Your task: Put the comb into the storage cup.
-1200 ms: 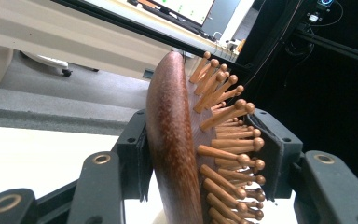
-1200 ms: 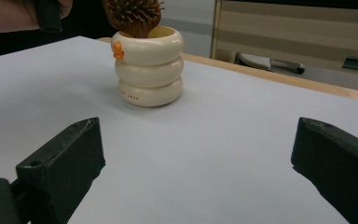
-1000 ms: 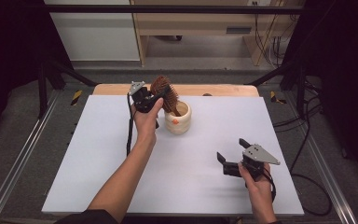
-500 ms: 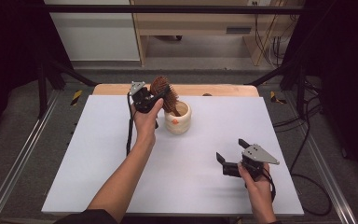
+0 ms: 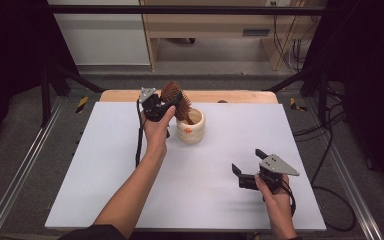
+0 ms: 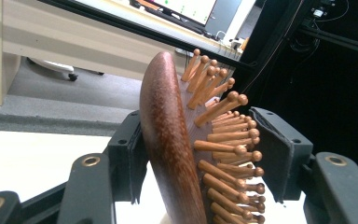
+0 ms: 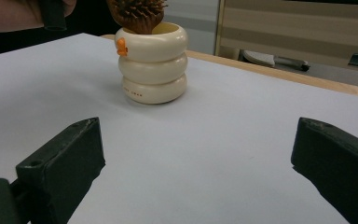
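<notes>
High view vs 1 s ago: hands, brush and cup sit in the same spots, no shift on the table [image 5: 105,165]. One change: left gripper [image 5: 166,106] jaws have just been opening a bit around the hairbrush [image 5: 176,100].

Left gripper view: brush head [image 6: 177,154] sits between the two black jaws. Wood back is at the left pad, bristle tips are next to the right pad; can't tell if the pads press on it.

Brush stands handle-down in the cream ribbed cup [image 5: 190,126], near the table's far edge, head tilted above the rim, bristles away from the person.

Right gripper [image 5: 252,170] is held low over the near right of the table, well apart from the cup. Right gripper view: jaws wide, nothing between them, cup [image 7: 152,63] ahead with a small orange mark [image 7: 120,46] at the rim.

Count: 1 hairbrush, 1 cup, 2 grippers, 2 hands, 1 table.
</notes>
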The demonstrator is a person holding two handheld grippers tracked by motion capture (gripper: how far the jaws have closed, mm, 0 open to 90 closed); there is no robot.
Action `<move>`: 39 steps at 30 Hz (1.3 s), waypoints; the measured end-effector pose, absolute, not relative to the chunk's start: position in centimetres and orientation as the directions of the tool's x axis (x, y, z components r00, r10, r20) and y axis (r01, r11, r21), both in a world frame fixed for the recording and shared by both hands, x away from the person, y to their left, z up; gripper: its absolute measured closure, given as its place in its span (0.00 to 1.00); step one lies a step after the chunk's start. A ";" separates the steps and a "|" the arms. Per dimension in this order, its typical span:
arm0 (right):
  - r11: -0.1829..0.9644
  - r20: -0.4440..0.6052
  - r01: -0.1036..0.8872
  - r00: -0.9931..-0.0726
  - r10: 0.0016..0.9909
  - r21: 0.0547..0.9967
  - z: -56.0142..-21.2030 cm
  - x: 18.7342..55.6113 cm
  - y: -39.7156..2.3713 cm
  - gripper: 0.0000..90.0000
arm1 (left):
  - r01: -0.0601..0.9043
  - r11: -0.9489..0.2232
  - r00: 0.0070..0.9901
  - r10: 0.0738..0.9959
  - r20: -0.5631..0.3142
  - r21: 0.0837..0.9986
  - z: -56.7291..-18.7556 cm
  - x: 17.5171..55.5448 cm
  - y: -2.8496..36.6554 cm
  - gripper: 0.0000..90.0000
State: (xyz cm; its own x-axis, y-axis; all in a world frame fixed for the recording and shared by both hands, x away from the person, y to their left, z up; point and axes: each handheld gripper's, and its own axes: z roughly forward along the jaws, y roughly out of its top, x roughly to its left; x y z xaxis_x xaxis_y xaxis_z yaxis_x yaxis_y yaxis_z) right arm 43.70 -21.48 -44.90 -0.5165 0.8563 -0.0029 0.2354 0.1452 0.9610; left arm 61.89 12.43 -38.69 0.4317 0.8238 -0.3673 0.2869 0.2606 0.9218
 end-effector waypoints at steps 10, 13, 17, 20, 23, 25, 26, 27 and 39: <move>0.145 -0.001 0.239 -0.516 0.856 0.960 -44.9 43.7 -21.5 0.03 | 0.269 0.260 0.435 0.826 -0.358 0.928 -38.5 61.7 12.5 0.38; 0.147 -0.003 0.238 -0.516 0.856 0.960 -44.9 43.7 -21.5 0.03 | 0.258 0.239 0.442 0.833 -0.334 0.936 -38.4 61.5 12.5 0.36; 0.148 -0.003 0.239 -0.517 0.856 0.960 -44.9 43.7 -21.5 0.03 | 0.254 0.218 0.439 0.842 -0.313 0.942 -38.3 61.4 12.6 0.33; 0.149 -0.004 0.239 -0.519 0.855 0.959 -44.9 43.7 -21.5 0.03 | 0.244 0.207 0.434 0.850 -0.298 0.947 -38.2 61.3 12.6 0.30; 0.150 -0.005 0.239 -0.518 0.856 0.959 -44.9 43.7 -21.5 0.03 | 0.246 0.214 0.428 0.851 -0.304 0.945 -38.1 61.2 12.7 0.23; 0.151 -0.005 0.240 -0.519 0.855 0.959 -44.9 43.7 -21.4 0.03 | 0.247 0.207 0.426 0.854 -0.299 0.946 -38.1 61.2 12.8 0.19; 0.151 -0.005 0.240 -0.519 0.855 0.959 -44.9 43.7 -21.4 0.03 | 0.249 0.204 0.427 0.854 -0.296 0.947 -38.0 61.2 12.8 0.18; 0.153 -0.007 0.239 -0.520 0.854 0.959 -44.9 43.7 -21.4 0.03 | 0.251 0.203 0.427 0.854 -0.297 0.946 -38.0 61.1 12.8 0.16; 0.156 -0.007 0.241 -0.522 0.853 0.958 -45.0 43.7 -21.4 0.03 | 0.252 0.161 0.441 0.858 -0.261 0.954 -37.8 60.7 12.6 0.07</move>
State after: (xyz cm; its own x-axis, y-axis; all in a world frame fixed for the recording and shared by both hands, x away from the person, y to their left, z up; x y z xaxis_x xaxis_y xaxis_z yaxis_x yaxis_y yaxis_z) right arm 43.72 -21.37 -44.97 -0.5219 0.8530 -0.0075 0.2413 0.1560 0.9578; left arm 60.74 12.60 -37.79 0.4415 0.8584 -0.2612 0.2519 0.1608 0.9543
